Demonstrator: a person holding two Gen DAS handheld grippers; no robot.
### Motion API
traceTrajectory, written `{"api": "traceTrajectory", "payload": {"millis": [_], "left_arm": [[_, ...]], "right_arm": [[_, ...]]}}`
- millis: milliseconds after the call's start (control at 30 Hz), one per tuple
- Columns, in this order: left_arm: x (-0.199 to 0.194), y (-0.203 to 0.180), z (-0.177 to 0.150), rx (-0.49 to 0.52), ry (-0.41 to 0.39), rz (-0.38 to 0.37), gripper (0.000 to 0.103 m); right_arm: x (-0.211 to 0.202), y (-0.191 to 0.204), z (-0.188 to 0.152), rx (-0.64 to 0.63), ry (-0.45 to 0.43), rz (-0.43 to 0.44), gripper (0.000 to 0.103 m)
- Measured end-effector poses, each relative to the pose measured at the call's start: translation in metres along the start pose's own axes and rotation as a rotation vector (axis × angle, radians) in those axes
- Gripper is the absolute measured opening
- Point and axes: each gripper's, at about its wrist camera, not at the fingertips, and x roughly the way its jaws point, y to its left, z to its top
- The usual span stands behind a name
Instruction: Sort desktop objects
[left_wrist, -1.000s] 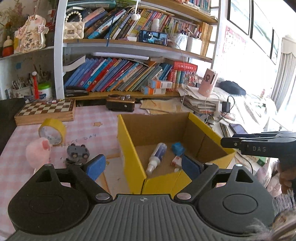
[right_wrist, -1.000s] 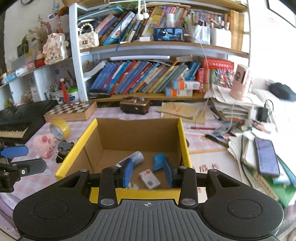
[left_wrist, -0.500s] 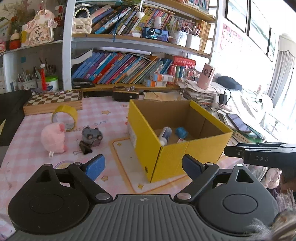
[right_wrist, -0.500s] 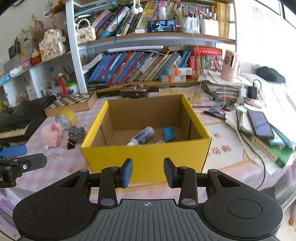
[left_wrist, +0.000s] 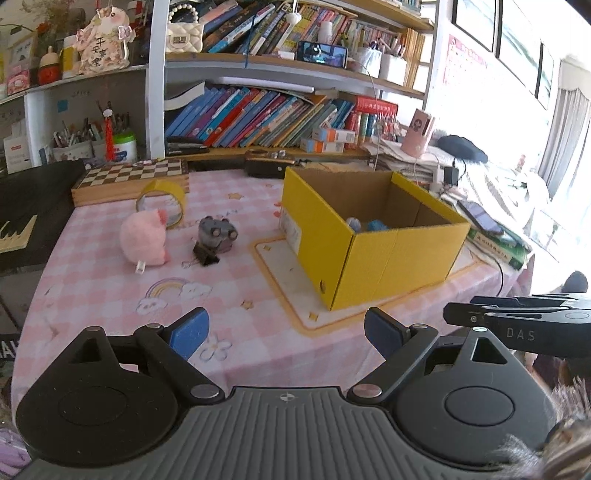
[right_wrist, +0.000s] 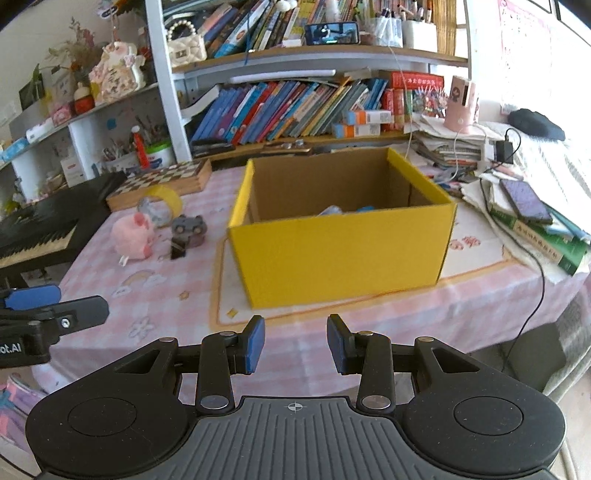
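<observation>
Both our grippers were empty: left gripper (left_wrist: 286, 332) wide open, right gripper (right_wrist: 295, 345) jaws apart but narrower. Next up IMO was the pink plush (left_wrist: 144, 240), so we needed a low, straight approach w/ jaws around its middle, not bumping the toy car (left_wrist: 216, 234) beside it.

Box (left_wrist: 391, 254) yellow outside, brown inside. Counter (left_wrist: 110, 291) cloth pink/white check w/ rainbow print. Plush (left_wrist: 144, 240) pink. Tape roll (left_wrist: 162, 197) yellow. Chessboard (left_wrist: 129, 177) brown/cream checks. Gripper pads (right_wrist: 255, 341) blue.

Pink-checked table (left_wrist: 236, 288) bears yellow box (left_wrist: 388, 254), pink plush (left_wrist: 144, 240), tape roll (left_wrist: 162, 199).
</observation>
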Motion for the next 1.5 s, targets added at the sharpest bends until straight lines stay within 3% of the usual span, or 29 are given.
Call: {"api": "traceTrajectory", "payload": {"millis": [133,233,800,1500], "left_arm": [[-0.008,0.007,-0.009,0.005,0.014,0.008,0.093],[-0.013,0.012,-0.014,0.003,0.022,0.01,0.093],[-0.037,0.048,-0.033,-0.069,0.025,0.071,0.094],[-0.057,0.085,-0.037,-0.136,-0.012,0.149,0.094]], "right_arm": [[-0.003,0.018,-0.009,-0.023,0.011,0.011,0.039],[-0.005,0.029,-0.015,-0.034,0.011,0.02,0.046],[-0.005,0.077,-0.028,-0.115,0.048,0.108,0.048],[0.004,0.125,-0.021,-0.23,0.043,0.184,0.048]]}}
